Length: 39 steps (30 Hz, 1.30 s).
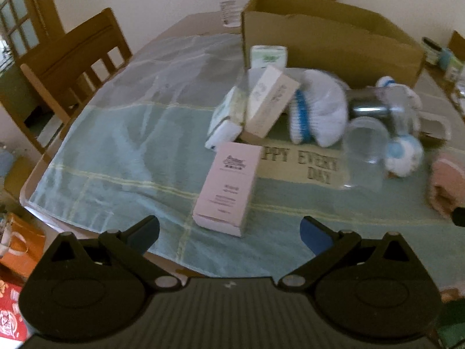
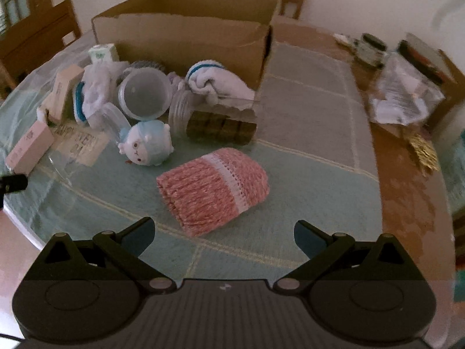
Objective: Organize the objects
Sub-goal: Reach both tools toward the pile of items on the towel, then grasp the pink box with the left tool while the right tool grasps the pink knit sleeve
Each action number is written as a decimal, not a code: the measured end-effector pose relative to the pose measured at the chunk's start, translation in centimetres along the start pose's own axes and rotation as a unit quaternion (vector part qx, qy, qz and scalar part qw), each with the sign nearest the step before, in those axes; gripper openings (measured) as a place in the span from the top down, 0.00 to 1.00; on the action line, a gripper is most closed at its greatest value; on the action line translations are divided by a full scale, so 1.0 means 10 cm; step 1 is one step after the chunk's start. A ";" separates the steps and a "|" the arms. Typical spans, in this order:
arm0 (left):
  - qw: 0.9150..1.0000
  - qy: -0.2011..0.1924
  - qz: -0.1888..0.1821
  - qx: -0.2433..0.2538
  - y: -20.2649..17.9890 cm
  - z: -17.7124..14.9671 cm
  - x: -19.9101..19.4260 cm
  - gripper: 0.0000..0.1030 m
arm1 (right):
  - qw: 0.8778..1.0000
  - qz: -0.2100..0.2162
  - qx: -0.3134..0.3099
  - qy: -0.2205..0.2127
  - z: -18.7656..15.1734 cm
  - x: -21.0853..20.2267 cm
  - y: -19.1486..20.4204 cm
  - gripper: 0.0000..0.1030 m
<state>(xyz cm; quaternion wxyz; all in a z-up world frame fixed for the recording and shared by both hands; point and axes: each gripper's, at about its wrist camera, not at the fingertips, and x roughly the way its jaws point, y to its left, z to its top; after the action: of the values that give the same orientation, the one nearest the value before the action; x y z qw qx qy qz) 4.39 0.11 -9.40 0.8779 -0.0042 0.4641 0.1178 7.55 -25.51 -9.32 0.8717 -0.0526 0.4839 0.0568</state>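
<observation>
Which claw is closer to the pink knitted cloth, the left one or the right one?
The right claw. It is open, just short of the pink knitted cloth, which lies straight ahead of it. The left claw, also open, faces the pink box; the cloth lies far off to its right.

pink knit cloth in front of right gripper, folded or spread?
Folded. The pink knit cloth lies as a compact thick bundle on the tablecloth, its layered edges stacked at the near-left end.
</observation>
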 end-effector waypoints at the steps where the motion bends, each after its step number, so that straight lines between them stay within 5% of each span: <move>1: 1.000 -0.001 0.007 -0.003 0.01 -0.01 0.04 0.01 | 1.000 0.004 -0.006 0.000 0.01 0.03 -0.02 0.00; 9: 0.998 0.019 0.039 -0.050 0.18 -0.02 0.24 0.00 | 0.995 0.068 -0.074 0.013 0.13 0.26 -0.10 0.00; 21: 0.989 0.026 0.114 -0.090 0.50 0.06 0.28 0.01 | 0.992 0.079 -0.100 0.028 0.27 0.45 -0.11 0.00; 28: 0.990 0.024 0.052 -0.128 0.34 0.10 0.22 0.01 | 0.986 0.101 -0.133 0.028 0.30 0.52 -0.08 0.00; 39: 0.981 0.014 0.079 -0.176 0.20 0.27 0.41 0.01 | 0.975 0.128 -0.179 0.023 0.33 0.53 -0.08 0.00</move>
<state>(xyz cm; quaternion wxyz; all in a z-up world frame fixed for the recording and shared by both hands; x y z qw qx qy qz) 8.44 3.18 -11.01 0.8448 -0.1238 0.4469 0.2669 13.25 -25.58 -12.03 0.8224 -0.1469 0.4883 0.2523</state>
